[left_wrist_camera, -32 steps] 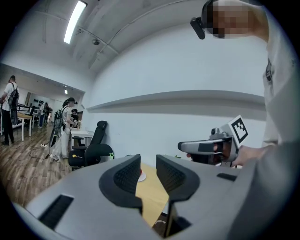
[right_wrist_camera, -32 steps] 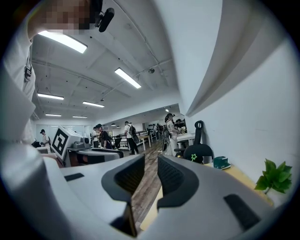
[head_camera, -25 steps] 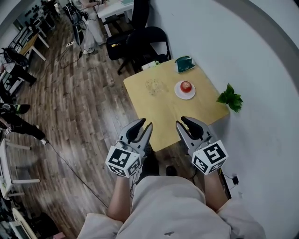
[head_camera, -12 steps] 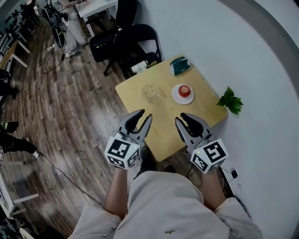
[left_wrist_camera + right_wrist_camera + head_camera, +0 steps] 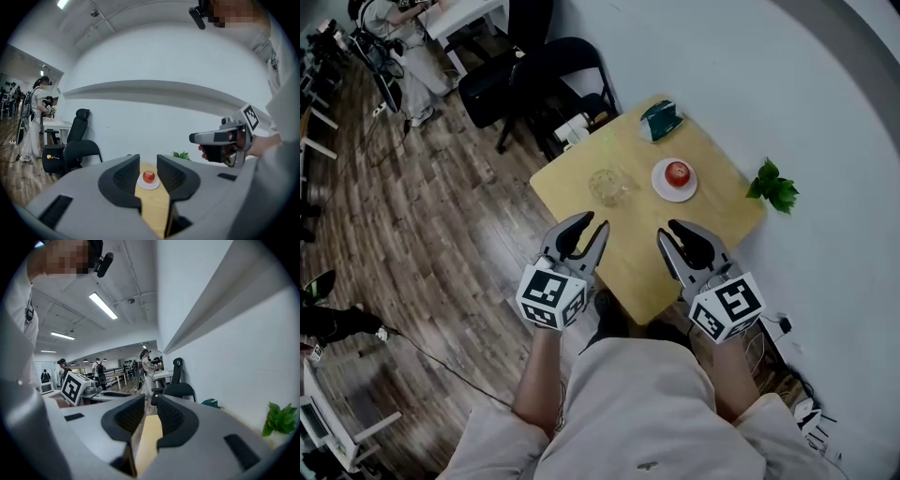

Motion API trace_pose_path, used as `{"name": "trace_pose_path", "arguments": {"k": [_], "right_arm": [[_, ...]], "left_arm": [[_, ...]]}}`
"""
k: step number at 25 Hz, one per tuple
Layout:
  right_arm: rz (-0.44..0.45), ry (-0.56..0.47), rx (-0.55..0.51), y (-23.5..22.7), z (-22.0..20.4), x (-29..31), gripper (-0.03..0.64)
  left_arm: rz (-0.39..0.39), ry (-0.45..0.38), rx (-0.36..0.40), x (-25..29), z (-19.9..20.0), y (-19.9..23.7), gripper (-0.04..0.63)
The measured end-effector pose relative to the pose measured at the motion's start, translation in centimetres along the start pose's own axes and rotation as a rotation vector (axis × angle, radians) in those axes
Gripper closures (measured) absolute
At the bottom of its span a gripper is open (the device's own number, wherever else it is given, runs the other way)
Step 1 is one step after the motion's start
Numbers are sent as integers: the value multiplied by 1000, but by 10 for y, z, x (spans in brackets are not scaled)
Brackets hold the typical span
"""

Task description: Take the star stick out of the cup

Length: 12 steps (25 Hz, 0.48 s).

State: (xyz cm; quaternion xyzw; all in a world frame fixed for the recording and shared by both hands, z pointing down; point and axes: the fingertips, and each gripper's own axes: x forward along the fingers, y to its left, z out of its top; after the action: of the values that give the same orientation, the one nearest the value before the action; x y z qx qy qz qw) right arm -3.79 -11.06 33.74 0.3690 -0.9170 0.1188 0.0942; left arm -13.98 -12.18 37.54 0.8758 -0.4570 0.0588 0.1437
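Left gripper (image 5: 595,223), right gripper (image 5: 667,232) jaws apart; cup (image 5: 607,186) well ahead.

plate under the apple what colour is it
White. The plate shows best in the head view, with the red apple on it.

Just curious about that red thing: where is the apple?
In the head view the apple sits on a white plate, right side of the table, between the clear cup and the plant.

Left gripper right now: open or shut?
Open. The left gripper has its fingers apart, holding nothing; the apple on its plate shows through the gap.
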Motion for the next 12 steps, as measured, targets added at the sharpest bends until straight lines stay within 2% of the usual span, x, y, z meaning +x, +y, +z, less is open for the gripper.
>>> {"name": "trace_pose_path", "arguments": {"k": [12], "right_arm": [[-58,36,35,-2,-22,27,532]], "left_arm": [[-37,54,-50,36,-34,40,502]]}}
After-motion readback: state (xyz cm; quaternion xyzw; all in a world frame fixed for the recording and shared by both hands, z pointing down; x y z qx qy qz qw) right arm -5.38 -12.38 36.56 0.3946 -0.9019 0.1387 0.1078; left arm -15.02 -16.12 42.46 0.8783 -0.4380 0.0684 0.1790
